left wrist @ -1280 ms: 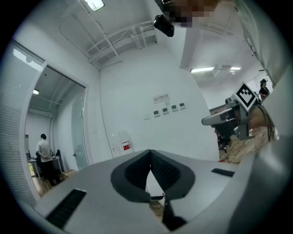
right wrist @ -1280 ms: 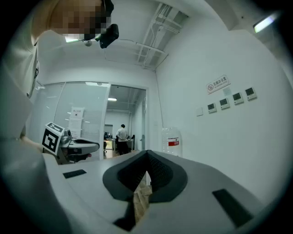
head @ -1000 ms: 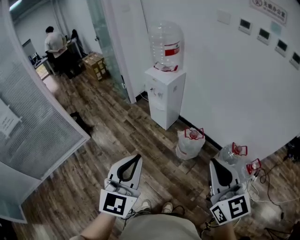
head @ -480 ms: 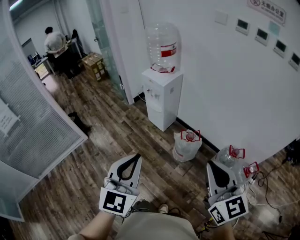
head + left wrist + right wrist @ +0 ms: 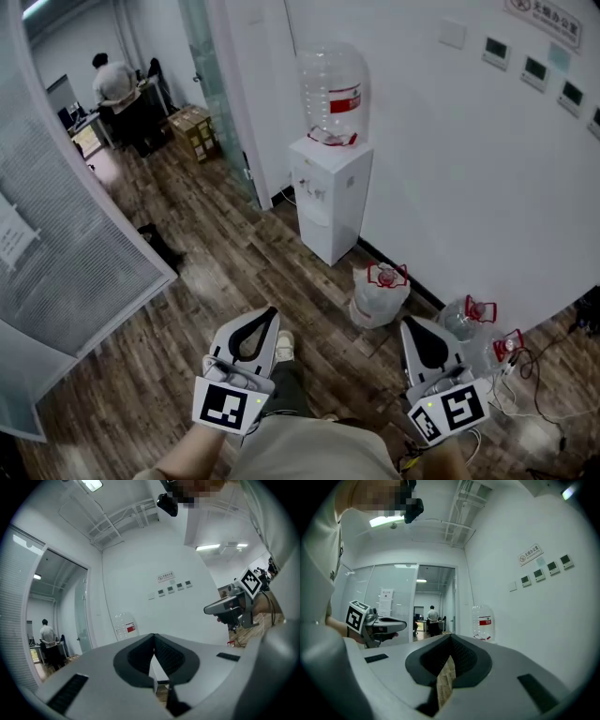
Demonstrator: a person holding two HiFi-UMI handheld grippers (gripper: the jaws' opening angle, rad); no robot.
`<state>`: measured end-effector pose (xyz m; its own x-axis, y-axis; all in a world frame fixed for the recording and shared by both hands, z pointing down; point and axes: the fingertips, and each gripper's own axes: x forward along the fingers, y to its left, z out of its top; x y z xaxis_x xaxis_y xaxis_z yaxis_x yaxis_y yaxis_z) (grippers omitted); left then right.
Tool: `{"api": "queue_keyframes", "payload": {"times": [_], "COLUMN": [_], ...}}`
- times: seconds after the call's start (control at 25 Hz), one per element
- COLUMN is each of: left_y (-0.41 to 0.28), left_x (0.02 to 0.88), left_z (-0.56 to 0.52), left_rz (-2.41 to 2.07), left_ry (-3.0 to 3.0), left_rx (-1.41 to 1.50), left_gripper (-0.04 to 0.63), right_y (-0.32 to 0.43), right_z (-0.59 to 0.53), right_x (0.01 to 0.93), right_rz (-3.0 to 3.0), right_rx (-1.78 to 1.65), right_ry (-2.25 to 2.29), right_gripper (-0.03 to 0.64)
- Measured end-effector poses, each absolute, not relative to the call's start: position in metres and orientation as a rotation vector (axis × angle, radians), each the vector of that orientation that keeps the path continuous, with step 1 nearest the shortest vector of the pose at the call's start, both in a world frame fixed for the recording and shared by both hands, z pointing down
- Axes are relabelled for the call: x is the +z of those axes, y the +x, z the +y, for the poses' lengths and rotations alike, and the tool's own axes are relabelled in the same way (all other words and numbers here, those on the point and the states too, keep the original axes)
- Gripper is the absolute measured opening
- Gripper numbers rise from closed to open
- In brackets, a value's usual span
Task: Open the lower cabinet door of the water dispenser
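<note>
The white water dispenser (image 5: 330, 192) stands against the wall with a clear bottle (image 5: 331, 94) on top; its lower cabinet door (image 5: 317, 231) is closed. Both grippers are held level, well short of it over the wood floor. My left gripper (image 5: 271, 313) is shut with nothing in it, and so is my right gripper (image 5: 410, 324). In the left gripper view the left gripper (image 5: 153, 635) points toward the bottle (image 5: 125, 625). In the right gripper view the right gripper (image 5: 451, 635) has the bottle (image 5: 483, 621) just right of its tips.
Three water jugs lie on the floor along the wall: one (image 5: 379, 292) near the dispenser, two more (image 5: 473, 319) by cables (image 5: 544, 375) at right. A glass partition (image 5: 75, 234) lines the left. Cardboard boxes (image 5: 192, 129) and a person at a desk (image 5: 112, 84) are far back.
Both grippers have sunk a little in the head view, the right one drifting left. The person's shoe has come into sight between them. Both stay shut.
</note>
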<state>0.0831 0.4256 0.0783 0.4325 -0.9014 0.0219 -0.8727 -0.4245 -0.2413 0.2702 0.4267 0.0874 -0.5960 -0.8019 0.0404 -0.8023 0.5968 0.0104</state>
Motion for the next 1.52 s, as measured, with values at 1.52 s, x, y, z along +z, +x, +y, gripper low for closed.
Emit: {"api": "queue_keyframes", "payload": {"times": [1.52], "left_y": [-0.100], "left_x": [0.117], "left_z": [-0.017], "left_rz": [1.354], "left_ry": [-2.655], "left_rx": [-0.304], "left_gripper": [0.006], "right_y": [0.099], "right_z": [0.006], "right_x": [0.138], "right_rz": [-2.500], "right_rx": [0.231], "right_ry": [1.576], "right_gripper": [0.008]}}
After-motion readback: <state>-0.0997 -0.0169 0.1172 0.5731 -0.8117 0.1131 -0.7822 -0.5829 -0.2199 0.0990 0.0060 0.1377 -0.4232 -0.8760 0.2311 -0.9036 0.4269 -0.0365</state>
